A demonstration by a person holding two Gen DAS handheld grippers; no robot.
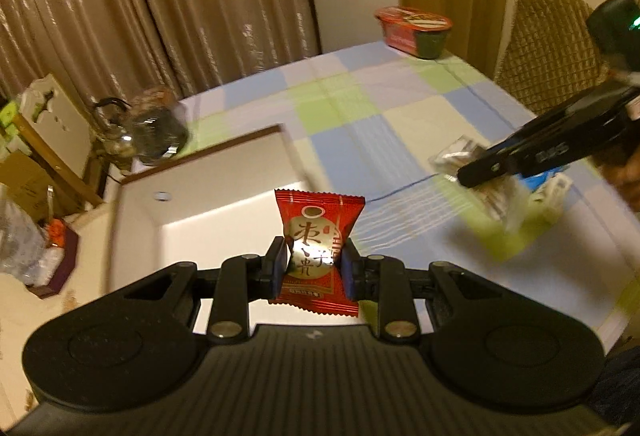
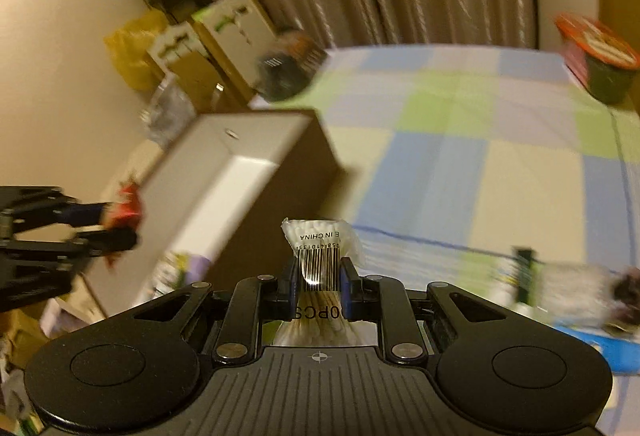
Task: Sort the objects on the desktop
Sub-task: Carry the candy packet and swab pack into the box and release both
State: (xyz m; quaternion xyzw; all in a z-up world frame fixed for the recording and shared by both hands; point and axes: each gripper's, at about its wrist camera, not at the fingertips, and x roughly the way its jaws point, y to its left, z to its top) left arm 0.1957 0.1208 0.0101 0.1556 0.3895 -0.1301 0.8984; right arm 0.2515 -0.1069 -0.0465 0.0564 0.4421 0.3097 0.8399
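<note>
My left gripper (image 1: 314, 265) is shut on a red snack packet (image 1: 316, 232) with gold characters, held upright over the near edge of the open white box (image 1: 208, 192). In the right wrist view the same gripper (image 2: 116, 226) shows at far left with the red packet (image 2: 128, 202), beside the box (image 2: 248, 148). My right gripper (image 2: 319, 278) is shut on a clear bag of cotton swabs (image 2: 320, 248) with a barcode, above the checked tablecloth (image 2: 460, 156). Seen from the left wrist, the right gripper (image 1: 464, 172) holds that bag (image 1: 452, 156) at the right.
A red-lidded instant noodle bowl (image 1: 414, 30) stands at the table's far corner. A dark jar (image 1: 158, 128) sits behind the box. Blurred packets (image 2: 560, 288) lie on the cloth at the right. A padded chair back (image 1: 548, 48) stands beyond the table. Bags and cartons (image 1: 36, 140) crowd the floor.
</note>
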